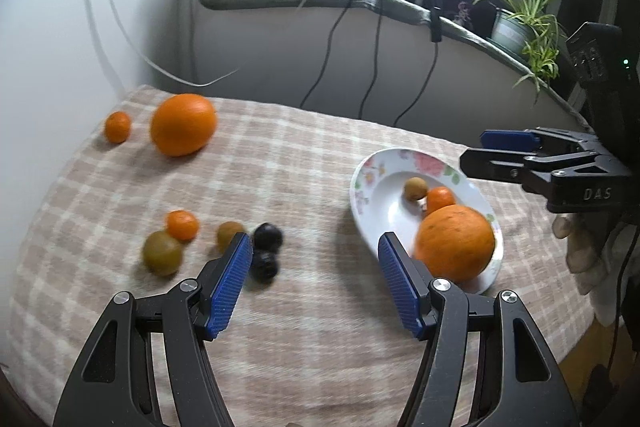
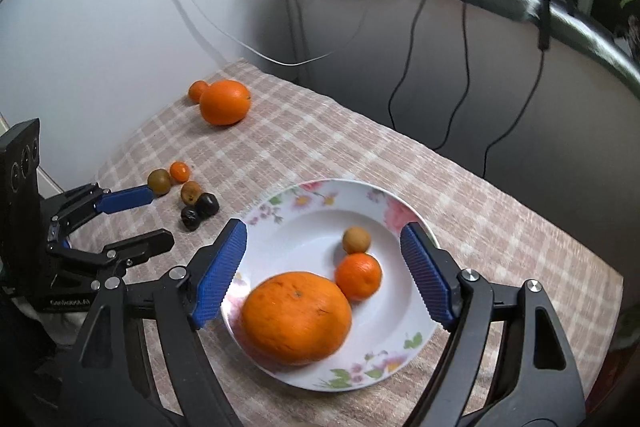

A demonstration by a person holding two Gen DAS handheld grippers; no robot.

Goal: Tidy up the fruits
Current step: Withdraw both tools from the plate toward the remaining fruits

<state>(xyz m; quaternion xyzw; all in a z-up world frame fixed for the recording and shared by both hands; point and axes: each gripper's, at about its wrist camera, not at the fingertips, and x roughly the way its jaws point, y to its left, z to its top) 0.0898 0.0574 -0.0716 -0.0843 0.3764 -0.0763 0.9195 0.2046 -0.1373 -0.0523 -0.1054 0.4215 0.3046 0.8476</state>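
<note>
Home: checked tablecloth (image 1: 304, 155), windowsill w/ potted plant (image 1: 524, 23).

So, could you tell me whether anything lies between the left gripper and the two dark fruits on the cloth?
Nothing visible does. The left gripper is open and empty, and the two dark fruits lie just ahead beside its left finger, with only bare checked cloth around. A small brownish fruit sits close on their far side.

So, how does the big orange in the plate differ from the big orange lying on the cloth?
The big orange in the plate lies in the floral plate, touching a small mandarin; the big orange on the cloth lies on the checked tablecloth at the far corner. The plated one shows dark specks on its skin; the other looks clean and smooth. Both are about the same size and bright orange.
</note>
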